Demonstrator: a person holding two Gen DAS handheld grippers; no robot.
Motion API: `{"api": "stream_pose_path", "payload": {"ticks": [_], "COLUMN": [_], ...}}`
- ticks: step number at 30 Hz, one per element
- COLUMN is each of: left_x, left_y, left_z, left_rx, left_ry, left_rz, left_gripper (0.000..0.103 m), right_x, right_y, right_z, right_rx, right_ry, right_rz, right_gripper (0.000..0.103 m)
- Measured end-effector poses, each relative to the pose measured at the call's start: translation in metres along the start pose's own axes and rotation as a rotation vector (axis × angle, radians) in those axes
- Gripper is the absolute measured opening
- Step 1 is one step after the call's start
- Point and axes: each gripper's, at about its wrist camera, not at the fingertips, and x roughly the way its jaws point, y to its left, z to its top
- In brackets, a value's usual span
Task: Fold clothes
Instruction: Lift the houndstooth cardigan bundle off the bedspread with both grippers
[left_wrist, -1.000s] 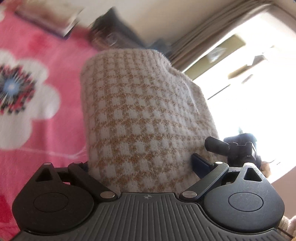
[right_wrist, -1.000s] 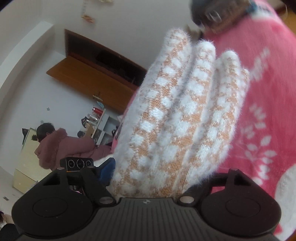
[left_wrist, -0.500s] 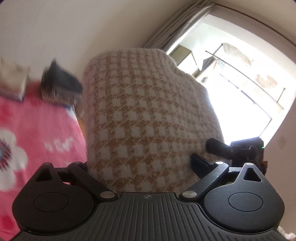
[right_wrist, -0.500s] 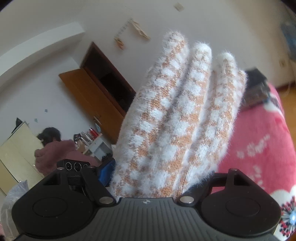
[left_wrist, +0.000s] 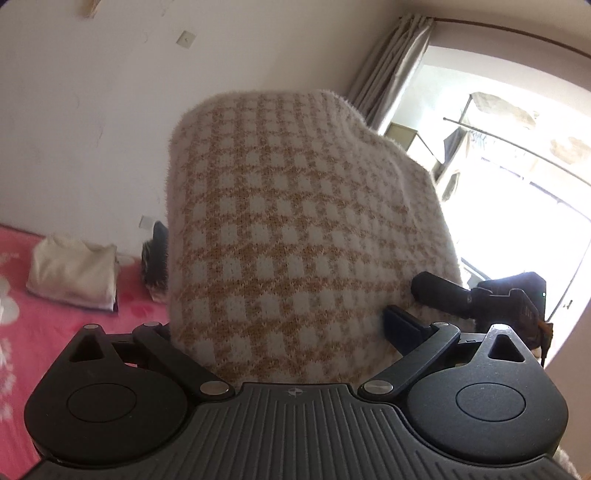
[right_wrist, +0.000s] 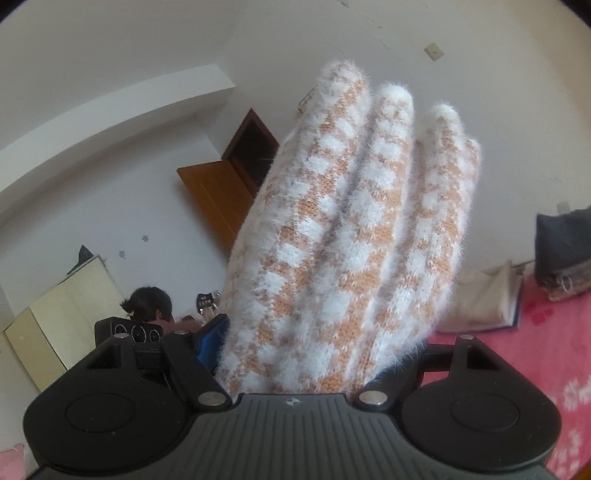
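Fuzzy tan-and-white checked sweater (left_wrist: 295, 236), bunched in ridges, fills both views.

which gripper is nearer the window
right, probably: the left wrist view shows what looks like the right gripper on the window side of the left gripper; both clamp the knit sweater

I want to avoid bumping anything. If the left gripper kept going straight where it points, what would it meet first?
Apart from the checked knit garment it grips, which blocks the view ahead, probably the white wall; depth is unclear.
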Motion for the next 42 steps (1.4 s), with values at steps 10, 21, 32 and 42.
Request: {"api": "stream_pose_path", "payload": {"ticks": [10, 21, 32, 42], "left_x": [0.158, 0.277, 0.275, 0.243], "left_y": [0.102, 0.168, 0.163, 0.28], "left_z": [-0.012, -0.022, 0.024, 0.083], "left_rx": [-0.013, -0.208, -0.427, -0.452], "left_ry": [0.033, 0.257, 0.4, 0.453], "left_rz": [0.048, -0.026, 0.025, 0.021], "left_gripper": [0.099, 0.098, 0.097, 0.097], "right_x": [0.075, 0.122, 0.139, 0.256], "right_y": [-0.205, -0.349, -0.327, -0.294], "right_z": [0.032, 0.035, 0.098, 0.108], "right_rx": [-0.014, 0.138, 0.324, 0.419], "right_ry": [0.023, 0.191, 0.428, 0.482], "right_rz": [0.029, -0.057, -0.143, -0.29], "right_gripper": [0.079, 0.079, 0.079, 0.078]}}
